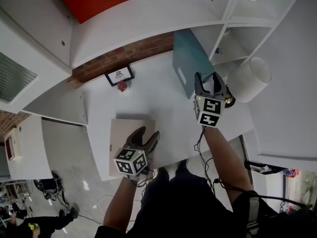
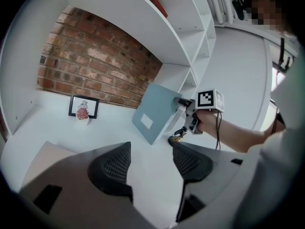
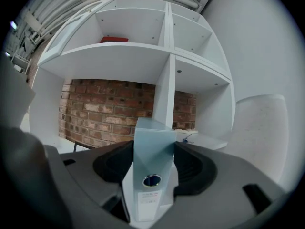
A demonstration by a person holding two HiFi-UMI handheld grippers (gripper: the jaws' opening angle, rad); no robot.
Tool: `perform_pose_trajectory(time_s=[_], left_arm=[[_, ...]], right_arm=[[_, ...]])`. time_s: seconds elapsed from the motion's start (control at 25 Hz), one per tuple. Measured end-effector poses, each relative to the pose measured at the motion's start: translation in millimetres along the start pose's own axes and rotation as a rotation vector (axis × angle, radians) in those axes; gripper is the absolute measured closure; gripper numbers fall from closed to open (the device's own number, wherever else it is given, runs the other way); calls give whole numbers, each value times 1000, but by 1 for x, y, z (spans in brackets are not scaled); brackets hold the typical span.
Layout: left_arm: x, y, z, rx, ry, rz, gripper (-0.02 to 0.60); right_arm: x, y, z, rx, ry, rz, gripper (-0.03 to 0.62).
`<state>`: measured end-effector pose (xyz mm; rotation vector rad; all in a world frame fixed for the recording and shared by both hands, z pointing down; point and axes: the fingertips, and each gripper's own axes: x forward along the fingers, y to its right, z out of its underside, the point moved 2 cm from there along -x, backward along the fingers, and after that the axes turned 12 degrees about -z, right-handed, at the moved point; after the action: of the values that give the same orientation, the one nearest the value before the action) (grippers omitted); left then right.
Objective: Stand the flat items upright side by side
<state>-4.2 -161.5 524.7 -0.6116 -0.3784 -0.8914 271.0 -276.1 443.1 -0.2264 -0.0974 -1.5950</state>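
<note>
While my right tool (image 1: 207,78) is clamped on the spine of the blue-grey binder (image 1: 189,61), the binder stands on edge at the back right of the white table (image 1: 166,108), just beside the shelf unit's white upright divider (image 3: 164,97). From the right gripper view I see the spine, with its ring hole and label, filling the gap between the two pads. From the left gripper view the binder leans rather than standing true, one lower corner down near the table; I cannot tell whether it touches.

My left tool (image 1: 146,135) is spread wide with nothing in it. It hovers at the near edge of a beige flat folder (image 1: 124,130), which lies flat on the table, well apart from the binder.

Against the brick wall (image 1: 131,51) leans a small framed picture (image 1: 119,75). A white cylinder (image 1: 251,78) stands near the right tool.
</note>
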Motion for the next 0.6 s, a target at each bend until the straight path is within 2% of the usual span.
perform_pose_trajectory(time_s=[0.6], left_arm=[[9, -21, -1, -25, -22, -16, 311]], right_arm=[[37, -5, -8, 1, 4, 52, 330]])
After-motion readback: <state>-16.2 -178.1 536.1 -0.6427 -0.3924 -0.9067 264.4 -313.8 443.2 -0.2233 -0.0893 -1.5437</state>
